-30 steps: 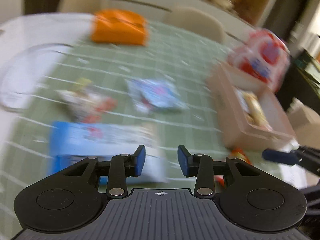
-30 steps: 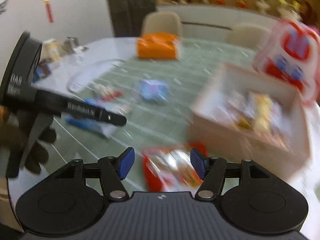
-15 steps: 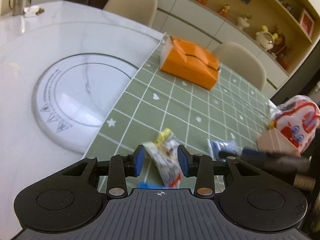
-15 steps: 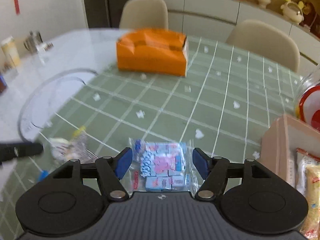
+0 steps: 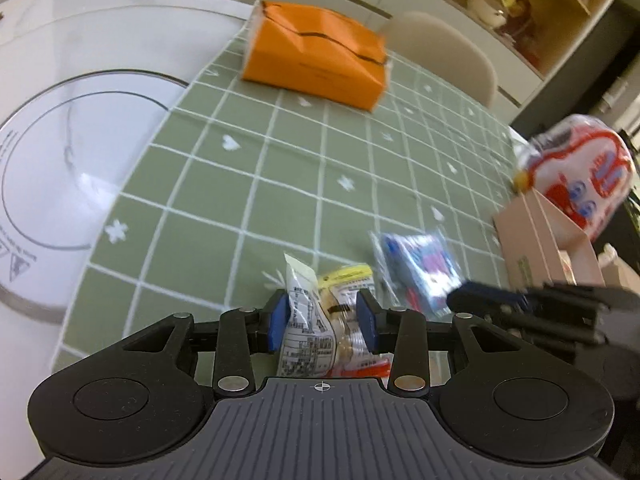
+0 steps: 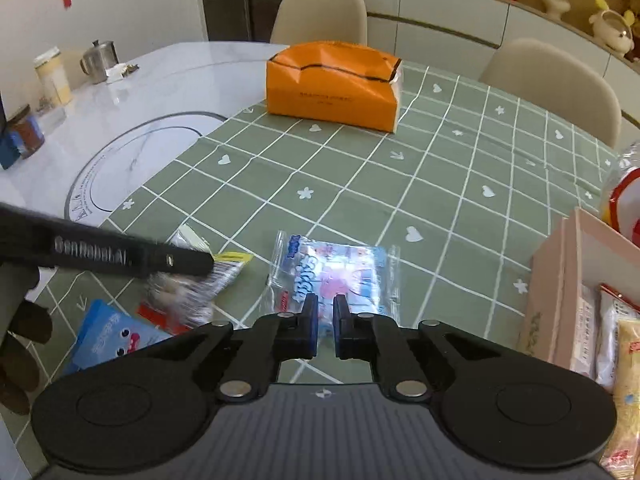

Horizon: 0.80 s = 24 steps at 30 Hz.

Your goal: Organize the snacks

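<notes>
Both tools have closed in since half a second ago: the left tool (image 5: 323, 322) now pinches the yellow-topped snack packet (image 5: 320, 320) between its blue pads, and the right tool (image 6: 325, 326), jaws nearly pressed together, nips the near edge of the blue-and-pink candy bag (image 6: 336, 276); whether film is truly caught there I cannot tell. Both lie on the green checked counter (image 6: 360, 168). Each looks light, crinkly and slippery, with loose pieces inside that shift, so a sealed edge or the middle gives the safest hold. To the right stands the pink box (image 6: 560, 280) holding snacks. Farther back sits the orange pack (image 6: 332, 84).
</notes>
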Each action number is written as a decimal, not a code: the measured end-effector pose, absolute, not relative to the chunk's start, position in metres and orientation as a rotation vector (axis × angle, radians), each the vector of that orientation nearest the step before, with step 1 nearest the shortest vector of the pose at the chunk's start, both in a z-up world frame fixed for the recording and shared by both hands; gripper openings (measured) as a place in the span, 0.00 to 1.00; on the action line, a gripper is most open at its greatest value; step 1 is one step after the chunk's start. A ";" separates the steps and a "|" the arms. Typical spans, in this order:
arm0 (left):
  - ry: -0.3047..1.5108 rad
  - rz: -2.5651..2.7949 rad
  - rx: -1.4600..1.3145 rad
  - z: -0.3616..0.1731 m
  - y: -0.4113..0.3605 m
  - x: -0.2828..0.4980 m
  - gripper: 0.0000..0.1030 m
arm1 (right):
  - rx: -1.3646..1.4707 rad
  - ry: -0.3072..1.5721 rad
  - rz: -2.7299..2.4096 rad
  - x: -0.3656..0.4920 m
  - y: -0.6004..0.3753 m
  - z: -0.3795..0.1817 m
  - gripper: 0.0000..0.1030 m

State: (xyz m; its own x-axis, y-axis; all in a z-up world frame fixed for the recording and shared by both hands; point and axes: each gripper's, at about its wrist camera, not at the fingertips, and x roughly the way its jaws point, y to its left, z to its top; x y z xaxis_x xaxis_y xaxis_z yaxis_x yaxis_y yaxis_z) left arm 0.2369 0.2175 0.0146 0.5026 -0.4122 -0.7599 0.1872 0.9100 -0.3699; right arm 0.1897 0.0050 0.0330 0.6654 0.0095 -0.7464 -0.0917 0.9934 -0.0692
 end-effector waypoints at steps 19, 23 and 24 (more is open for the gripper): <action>0.960 -0.355 -0.262 0.015 0.257 0.187 0.40 | -0.062 0.851 -0.016 0.236 0.013 -0.001 1.00; 0.952 -0.374 -0.285 0.011 0.262 0.182 0.40 | -0.070 0.878 0.008 0.239 0.009 0.003 0.86; 0.955 -0.378 -0.294 0.010 0.263 0.180 0.40 | -0.072 0.872 0.006 0.234 0.007 0.006 0.80</action>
